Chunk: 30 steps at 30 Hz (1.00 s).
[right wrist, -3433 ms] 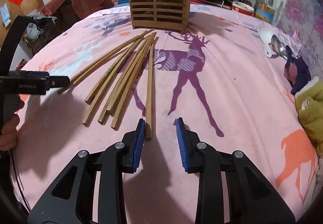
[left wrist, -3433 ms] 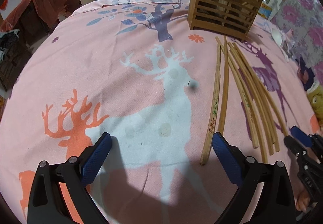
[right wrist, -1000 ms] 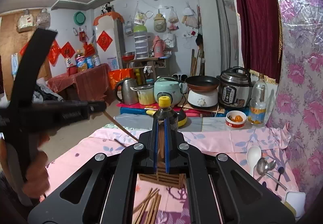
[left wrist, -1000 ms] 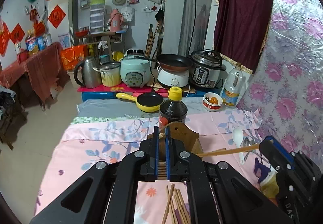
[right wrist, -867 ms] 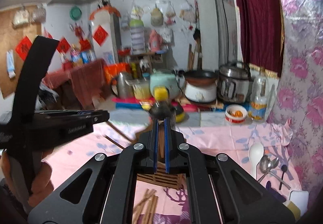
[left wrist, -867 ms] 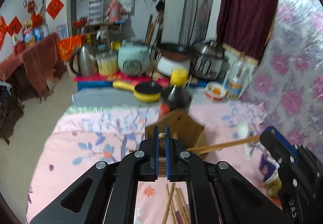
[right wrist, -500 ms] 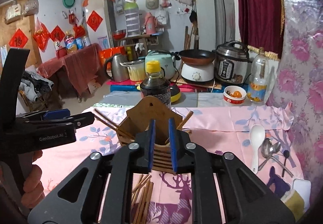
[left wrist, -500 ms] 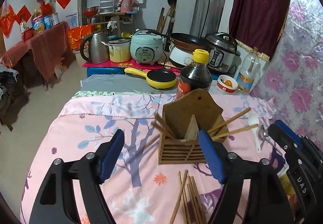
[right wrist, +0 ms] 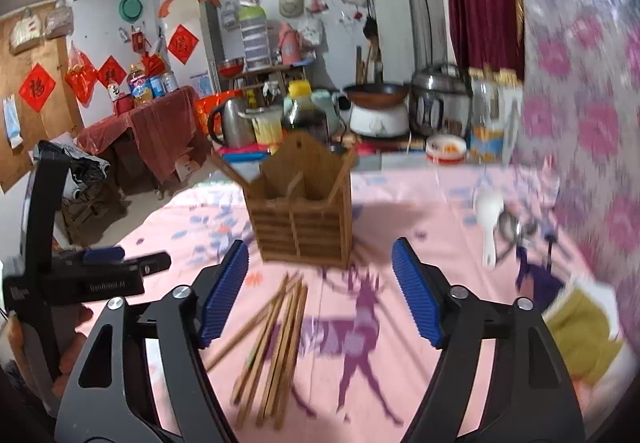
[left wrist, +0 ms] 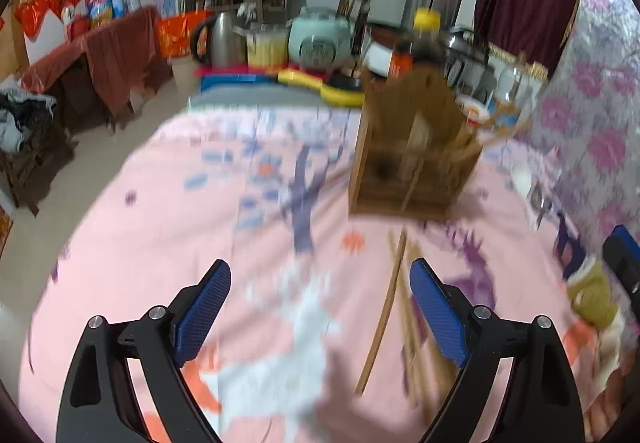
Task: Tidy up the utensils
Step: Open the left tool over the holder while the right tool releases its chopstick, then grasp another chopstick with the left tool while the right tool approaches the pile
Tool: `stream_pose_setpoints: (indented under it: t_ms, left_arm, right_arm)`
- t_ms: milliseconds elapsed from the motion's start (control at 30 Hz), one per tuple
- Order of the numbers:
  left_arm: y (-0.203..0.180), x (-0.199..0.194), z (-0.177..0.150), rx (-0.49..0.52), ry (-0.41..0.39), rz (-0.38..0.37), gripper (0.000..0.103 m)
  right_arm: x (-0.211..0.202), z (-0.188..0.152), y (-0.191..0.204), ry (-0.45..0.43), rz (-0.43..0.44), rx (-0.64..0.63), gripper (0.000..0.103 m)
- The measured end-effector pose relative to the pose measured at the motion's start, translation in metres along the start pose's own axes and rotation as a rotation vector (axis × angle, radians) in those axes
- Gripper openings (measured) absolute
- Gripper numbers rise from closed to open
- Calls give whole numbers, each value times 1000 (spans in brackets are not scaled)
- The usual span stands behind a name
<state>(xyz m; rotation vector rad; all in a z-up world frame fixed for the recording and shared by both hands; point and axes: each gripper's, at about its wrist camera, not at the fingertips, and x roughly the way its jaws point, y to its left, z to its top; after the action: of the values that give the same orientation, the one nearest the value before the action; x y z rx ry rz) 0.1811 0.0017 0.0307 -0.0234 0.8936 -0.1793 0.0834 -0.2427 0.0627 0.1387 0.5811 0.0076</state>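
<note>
The left tongs (left wrist: 320, 307) hang spread wide and grasp nothing, their blue pads (left wrist: 204, 307) well apart over the pink deer-print cloth (left wrist: 168, 227) on the table; the right tongs (right wrist: 320, 291) are likewise released and bare, jaws wide, hovering above the same cloth with the wooden holder (right wrist: 302, 211) seen between them; from the right wrist view the left tongs show at the left edge as a black body held in a hand (right wrist: 72, 327); a loose bundle of wooden chopsticks (right wrist: 276, 339) lies flat on the cloth just in front of the holder, fanned toward the left pad of the right tongs; in the left wrist view the same chopsticks (left wrist: 384, 311) run beside the right pad, blurred by motion; the holder stands upright on the table with a few chopsticks (right wrist: 340, 173) leaning out of its compartments, how many is unclear; to the right of the holder lie a white spoon (right wrist: 489, 223) and a metal spoon (right wrist: 510, 225), near a yellow-green cloth (right wrist: 580, 335); behind the table a dark bottle with a yellow cap (right wrist: 302, 107), a kettle (right wrist: 234, 123) and cookers crowd a low bench.
</note>
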Motion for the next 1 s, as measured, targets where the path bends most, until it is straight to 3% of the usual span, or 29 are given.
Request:
stream_pose_setpoints:
  t_ms: [133,267,400,867,1000]
  left_arm:
    - [10,21,-48,-14,78,-1,89]
    - [17,45,-74,-18,189,17,89]
    - [22,44,-78,-24,190,9,89]
    - [-8,51,-79,57,204,-40,89]
    - [-25,58,-78,119,207,-40,67]
  right_arm:
    - [6,-35,-18,72,10,64,76]
    - [22,-67,-35,161,25,124,76]
    - [35,-88,-44,250,13,155,76]
    - [40,-92,-42,273,14,144,76]
    - [40,-92,-42,272,10,139,76]
